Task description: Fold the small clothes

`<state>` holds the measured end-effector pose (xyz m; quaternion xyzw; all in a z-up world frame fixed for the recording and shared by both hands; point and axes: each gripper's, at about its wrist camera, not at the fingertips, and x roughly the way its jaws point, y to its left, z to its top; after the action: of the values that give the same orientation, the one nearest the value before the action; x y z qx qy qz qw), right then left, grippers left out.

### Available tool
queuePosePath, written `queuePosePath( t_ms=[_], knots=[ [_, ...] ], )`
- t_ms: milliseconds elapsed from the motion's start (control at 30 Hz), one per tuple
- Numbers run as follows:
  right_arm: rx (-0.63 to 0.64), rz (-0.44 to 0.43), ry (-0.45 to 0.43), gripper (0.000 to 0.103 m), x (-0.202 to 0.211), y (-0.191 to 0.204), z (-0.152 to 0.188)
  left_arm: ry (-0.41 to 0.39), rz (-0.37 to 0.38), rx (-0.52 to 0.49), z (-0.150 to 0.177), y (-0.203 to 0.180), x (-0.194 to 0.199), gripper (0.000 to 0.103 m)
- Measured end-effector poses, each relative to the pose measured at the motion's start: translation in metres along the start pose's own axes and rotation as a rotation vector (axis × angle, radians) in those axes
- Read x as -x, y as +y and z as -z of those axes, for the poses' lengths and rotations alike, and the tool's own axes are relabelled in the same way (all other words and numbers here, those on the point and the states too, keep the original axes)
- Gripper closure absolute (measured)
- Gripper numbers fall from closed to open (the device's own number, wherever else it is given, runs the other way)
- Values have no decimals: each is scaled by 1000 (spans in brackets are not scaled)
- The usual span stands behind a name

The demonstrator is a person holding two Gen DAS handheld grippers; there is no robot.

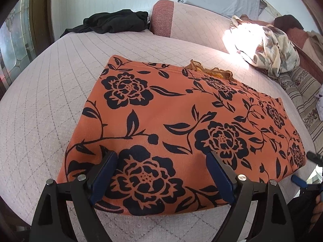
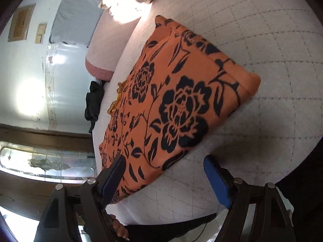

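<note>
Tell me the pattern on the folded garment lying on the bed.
The folded garment is orange with black roses and leafy vines, shown best in the left wrist view.

An orange garment printed with black roses, leaves and curling stems lies folded flat into a rough rectangle. In the left wrist view it fills the middle and lower half of the frame, running from the upper left toward the lower right; its near edge sits low in the frame. At its far edge, upper centre, a strip of golden-orange lace trim pokes out from under the fold. In the right wrist view the garment stretches diagonally from the lower left to the upper centre, with 1 rounded, thick corner at the centre right.
</note>
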<state>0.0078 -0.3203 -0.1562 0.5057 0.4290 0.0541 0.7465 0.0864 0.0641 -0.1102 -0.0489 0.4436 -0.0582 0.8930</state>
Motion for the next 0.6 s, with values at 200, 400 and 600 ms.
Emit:
queuePosePath(
  t_ms=[200, 400, 600],
  knots=[
    [-125, -73, -67, 21, 3, -18, -28, -26, -6, 30, 0, 0, 3, 14],
    [-153, -81, -92, 68, 3, -33, -39, -36, -38, -5, 1, -10, 3, 14],
    [51, -26, -145, 96, 29, -1, -40, -51, -108, -99, 1, -32, 9, 14]
  ],
)
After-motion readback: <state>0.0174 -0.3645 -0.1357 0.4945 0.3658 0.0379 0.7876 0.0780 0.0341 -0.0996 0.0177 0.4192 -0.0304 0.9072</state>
